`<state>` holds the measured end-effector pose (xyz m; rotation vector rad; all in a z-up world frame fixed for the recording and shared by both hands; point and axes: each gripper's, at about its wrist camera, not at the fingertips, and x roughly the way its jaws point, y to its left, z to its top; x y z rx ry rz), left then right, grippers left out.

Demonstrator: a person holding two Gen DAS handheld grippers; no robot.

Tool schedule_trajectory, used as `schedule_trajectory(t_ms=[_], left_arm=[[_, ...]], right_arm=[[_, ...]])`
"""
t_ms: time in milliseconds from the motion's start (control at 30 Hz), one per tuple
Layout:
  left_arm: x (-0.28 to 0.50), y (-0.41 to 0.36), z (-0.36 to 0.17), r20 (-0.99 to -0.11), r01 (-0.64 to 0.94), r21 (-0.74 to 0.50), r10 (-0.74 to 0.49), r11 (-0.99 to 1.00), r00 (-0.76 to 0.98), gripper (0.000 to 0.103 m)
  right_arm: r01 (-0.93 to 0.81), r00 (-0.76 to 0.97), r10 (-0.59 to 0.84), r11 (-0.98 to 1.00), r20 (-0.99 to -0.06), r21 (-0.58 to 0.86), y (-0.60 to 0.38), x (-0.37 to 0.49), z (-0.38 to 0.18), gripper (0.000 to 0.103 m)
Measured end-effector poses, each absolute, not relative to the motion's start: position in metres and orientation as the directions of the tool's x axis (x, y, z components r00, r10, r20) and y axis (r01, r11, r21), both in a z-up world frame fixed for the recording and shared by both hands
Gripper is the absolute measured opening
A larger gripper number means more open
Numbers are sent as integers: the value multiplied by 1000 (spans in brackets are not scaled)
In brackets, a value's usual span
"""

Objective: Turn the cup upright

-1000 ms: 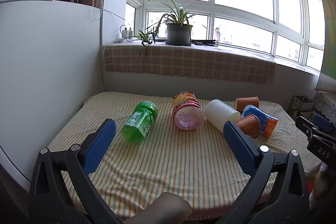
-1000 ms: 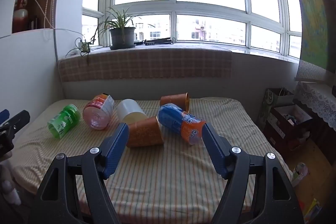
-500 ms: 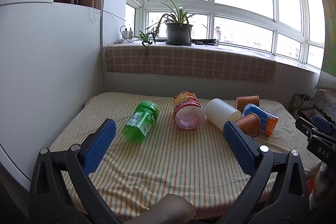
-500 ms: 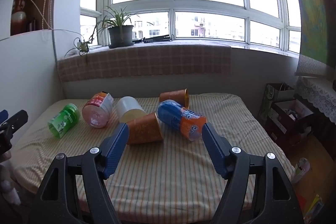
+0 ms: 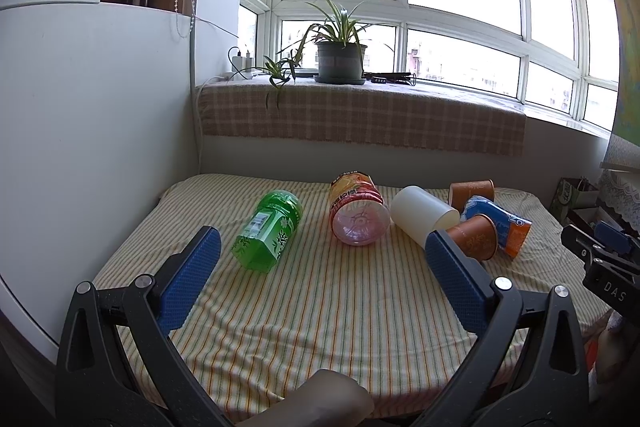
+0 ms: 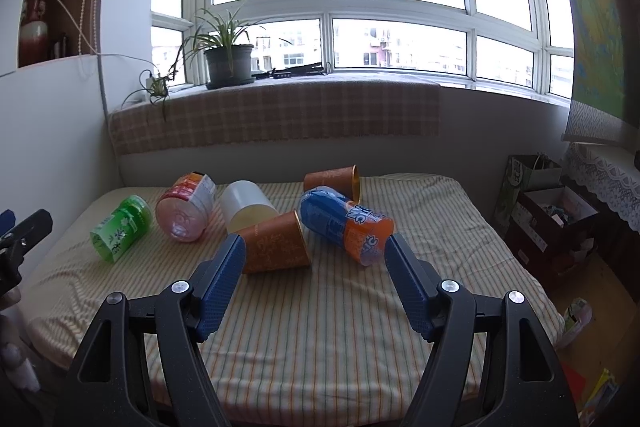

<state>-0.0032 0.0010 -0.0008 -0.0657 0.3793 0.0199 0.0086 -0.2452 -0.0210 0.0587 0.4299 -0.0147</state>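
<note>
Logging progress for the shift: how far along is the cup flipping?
Nothing is done: both orange cups, near and far, lie on their sides. Nothing is in hand; the right gripper and left gripper are open and empty. Grasping and uprighting remain.

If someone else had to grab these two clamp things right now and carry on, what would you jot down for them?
Left gripper: open, holding nothing, hovering over the near side of the striped table.
Right gripper: open, holding nothing, pointed at the nearer brown cup.
Things: two brown paper cups lie on their sides, the nearer one beside the blue and orange bottle, the farther cup behind that bottle. A white cup also lies tipped over, next to the pink bottle; the green bottle lies furthest left.
Done: nothing yet, no cup stands upright.
Left: grip a cup and stand it up, probably the nearer brown one.
</note>
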Motion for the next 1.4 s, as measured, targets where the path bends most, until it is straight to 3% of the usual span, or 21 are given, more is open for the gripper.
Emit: schedule_trajectory(t_ms=[1400], left_arm=[[-1,-17,-13,-381,-26,-52,5,998,925,103]], right_arm=[[24,906,3,998,-423,58,-245,9,-21,72]])
